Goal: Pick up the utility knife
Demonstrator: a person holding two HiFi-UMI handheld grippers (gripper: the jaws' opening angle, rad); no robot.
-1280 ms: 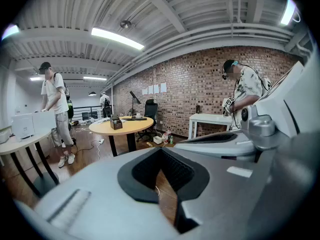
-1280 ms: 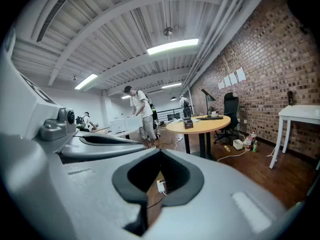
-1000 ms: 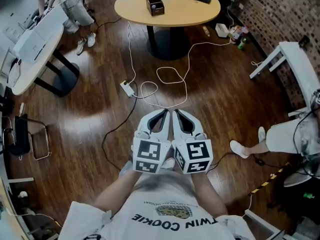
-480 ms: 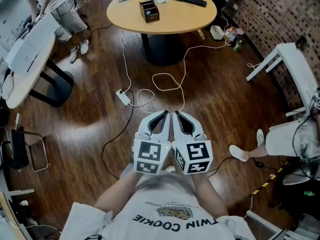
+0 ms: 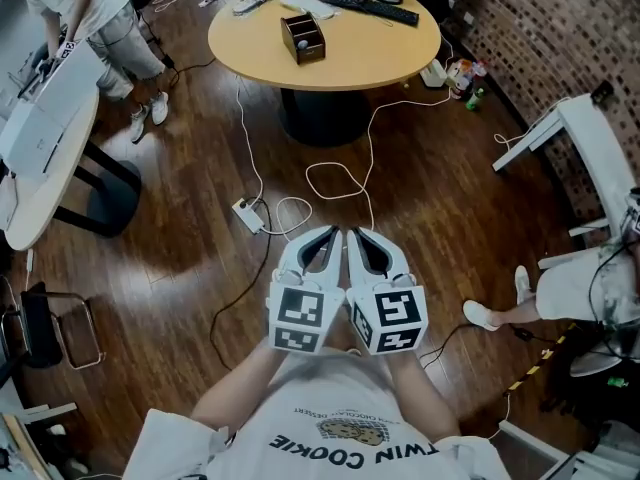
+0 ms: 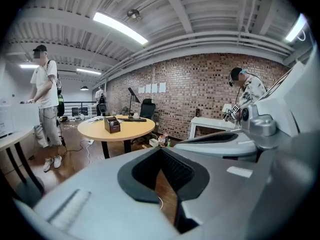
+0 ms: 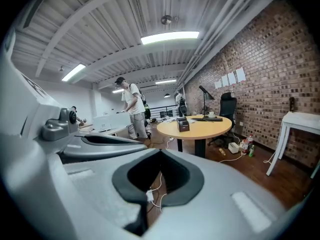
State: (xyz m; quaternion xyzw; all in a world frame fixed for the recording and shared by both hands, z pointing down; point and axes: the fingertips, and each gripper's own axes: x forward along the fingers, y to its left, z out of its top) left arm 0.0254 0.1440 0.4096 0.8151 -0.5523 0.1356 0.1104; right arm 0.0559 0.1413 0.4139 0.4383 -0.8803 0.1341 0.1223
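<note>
No utility knife can be made out in any view. My left gripper [image 5: 328, 232] and right gripper [image 5: 354, 232] are held side by side in front of my chest, above the wooden floor, both shut with nothing between the jaws. They point toward a round yellow table [image 5: 360, 53] some way ahead. On it stand a brown box [image 5: 302, 36], a black keyboard [image 5: 368, 8] and small items too far off to identify. In the left gripper view the table [image 6: 125, 129] lies ahead at the left; in the right gripper view the table [image 7: 205, 126] is ahead at the right.
White cables and a power strip [image 5: 247, 214] lie on the floor between me and the table. A white desk [image 5: 40, 138] and a standing person [image 5: 90, 8] are at the left. A white bench [image 5: 600, 138] and a seated person's leg [image 5: 540, 293] are at the right.
The round table and the floor cables have drawn nearer in the head view. Both grippers have stayed together and shut in front of my chest.
</note>
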